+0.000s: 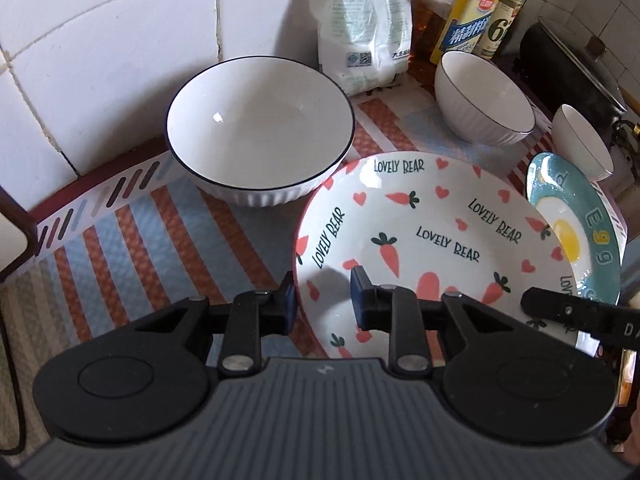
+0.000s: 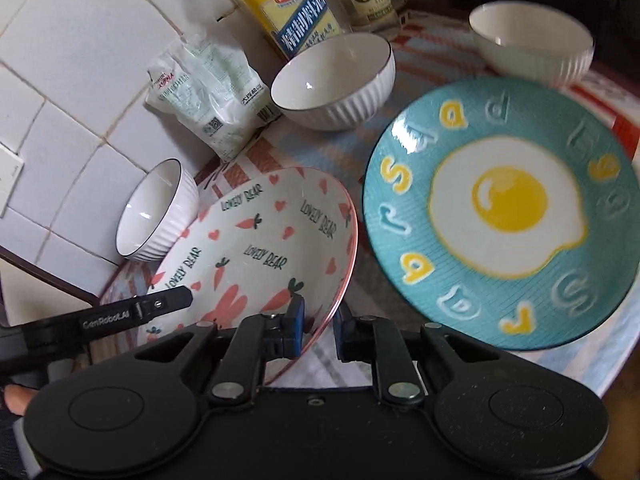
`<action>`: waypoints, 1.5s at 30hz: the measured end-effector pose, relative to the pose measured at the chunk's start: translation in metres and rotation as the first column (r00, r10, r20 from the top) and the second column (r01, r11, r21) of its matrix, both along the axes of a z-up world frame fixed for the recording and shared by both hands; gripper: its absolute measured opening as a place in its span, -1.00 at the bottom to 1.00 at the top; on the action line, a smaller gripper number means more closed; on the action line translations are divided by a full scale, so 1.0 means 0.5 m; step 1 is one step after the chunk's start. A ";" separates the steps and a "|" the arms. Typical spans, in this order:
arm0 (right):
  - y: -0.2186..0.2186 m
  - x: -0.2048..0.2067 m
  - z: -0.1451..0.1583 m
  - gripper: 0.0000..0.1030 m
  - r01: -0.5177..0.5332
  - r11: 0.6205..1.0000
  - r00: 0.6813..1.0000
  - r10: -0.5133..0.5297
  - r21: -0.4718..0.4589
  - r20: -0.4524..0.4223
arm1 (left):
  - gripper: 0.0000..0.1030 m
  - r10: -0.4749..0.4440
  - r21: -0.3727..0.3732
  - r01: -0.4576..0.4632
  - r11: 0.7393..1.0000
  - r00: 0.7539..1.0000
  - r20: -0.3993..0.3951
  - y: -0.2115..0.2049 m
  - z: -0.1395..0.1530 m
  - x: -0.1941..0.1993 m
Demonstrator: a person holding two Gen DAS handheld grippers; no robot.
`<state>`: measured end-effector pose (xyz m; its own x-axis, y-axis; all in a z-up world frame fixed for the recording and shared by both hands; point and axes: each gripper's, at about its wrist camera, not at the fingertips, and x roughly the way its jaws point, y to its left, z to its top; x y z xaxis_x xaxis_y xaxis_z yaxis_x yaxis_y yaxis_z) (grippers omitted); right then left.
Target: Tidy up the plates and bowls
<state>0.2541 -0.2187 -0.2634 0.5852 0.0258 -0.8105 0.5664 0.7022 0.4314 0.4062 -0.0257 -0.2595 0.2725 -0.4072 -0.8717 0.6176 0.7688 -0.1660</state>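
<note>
A white carrot plate [image 1: 420, 216] printed "LOVELY BEAR" lies tilted on the striped mat. My left gripper [image 1: 322, 300] is shut on its left rim, one pad outside and one inside. My right gripper [image 2: 319, 322] is shut on the near right rim of the same carrot plate [image 2: 260, 240]. A teal egg plate [image 2: 500, 216] lies to the right. There are three ribbed white bowls. The large bowl [image 1: 260, 120] is by the wall, the medium bowl [image 1: 480, 92] is behind the plates, and the small bowl [image 1: 580, 140] is at the far right.
A flour bag [image 1: 360, 28] and seasoning bottles [image 1: 472, 12] stand against the tiled wall [image 1: 100, 60] at the back. A dark pot [image 1: 568, 68] sits at the back right. The striped mat [image 1: 140, 232] shows bare to the left of the carrot plate.
</note>
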 end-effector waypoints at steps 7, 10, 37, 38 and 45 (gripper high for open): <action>0.004 -0.023 0.031 -0.61 -0.024 0.999 1.000 0.025 0.035 -0.011 | -0.52 -0.003 0.001 0.003 1.000 1.000 -0.009 0.027 0.032 -0.030; 0.016 -0.037 0.046 -0.60 -0.053 0.998 0.998 0.054 0.043 -0.024 | -0.52 0.005 0.008 -0.005 1.000 1.000 -0.019 0.044 0.048 -0.057; 0.194 -0.211 0.230 -0.56 -0.358 0.931 0.933 0.360 0.065 -0.012 | -0.51 0.220 0.005 -0.220 0.975 0.975 0.003 0.314 0.220 -0.360; 0.201 -0.213 0.228 -0.56 -0.368 0.928 0.929 0.370 0.065 -0.017 | -0.51 0.223 0.011 -0.223 0.975 0.975 0.004 0.320 0.217 -0.364; 0.236 -0.210 0.196 -0.54 -0.443 0.893 0.893 0.447 0.075 -0.056 | -0.51 0.260 0.039 -0.259 0.965 0.966 -0.015 0.346 0.180 -0.372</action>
<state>0.1489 -0.1009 -0.1656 0.4434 0.3187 -0.8377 0.2306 0.8626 0.4502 0.2203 0.1475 -0.1696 0.3470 -0.2925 -0.8911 0.3931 0.9080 -0.1450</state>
